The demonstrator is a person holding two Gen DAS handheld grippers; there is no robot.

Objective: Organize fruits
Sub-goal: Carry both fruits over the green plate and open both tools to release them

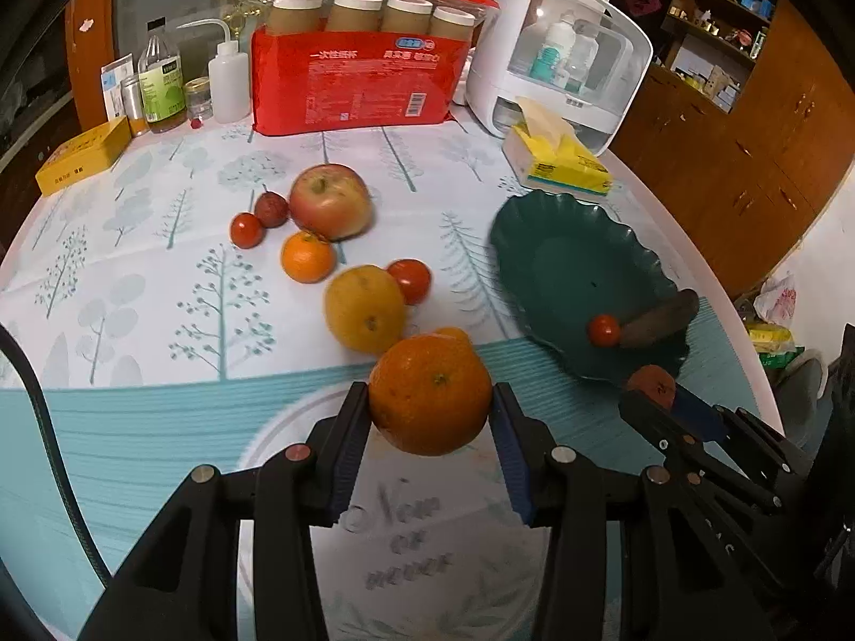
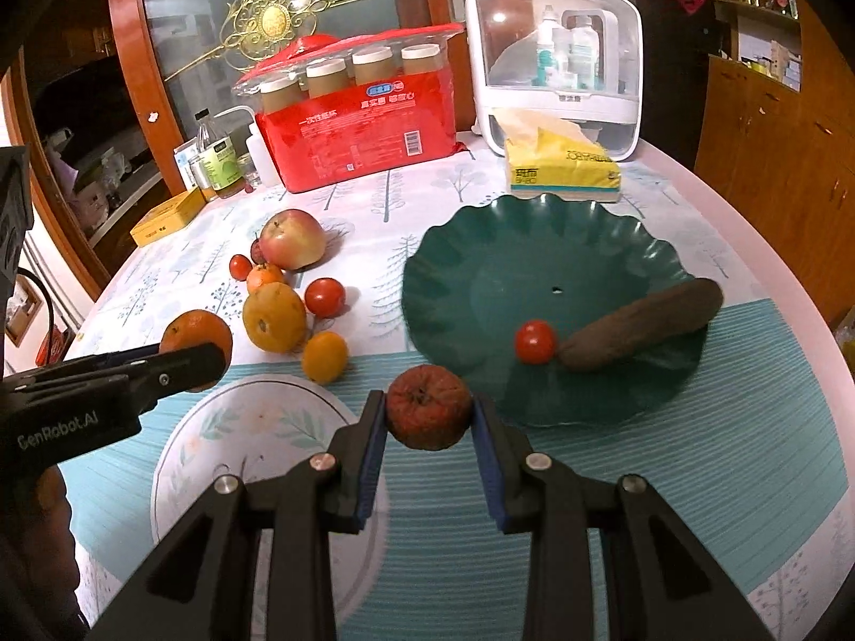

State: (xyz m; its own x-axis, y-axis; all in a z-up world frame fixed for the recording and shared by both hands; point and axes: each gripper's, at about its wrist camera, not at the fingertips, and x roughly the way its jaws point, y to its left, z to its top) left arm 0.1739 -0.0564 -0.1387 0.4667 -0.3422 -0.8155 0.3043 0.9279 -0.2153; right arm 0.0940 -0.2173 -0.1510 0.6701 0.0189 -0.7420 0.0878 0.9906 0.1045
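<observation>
Two hand-held grippers loaded: our left hand-held gripper clamps an orange, our right hand-held gripper clamps a wrinkled red fruit, both above the surface beside the bowl.

We see left gripper: black angular arms, blue ribbed pads, silver round screws | right gripper: same build | white "GenRobot.AI" lettering on left gripper's side | black cable.
</observation>
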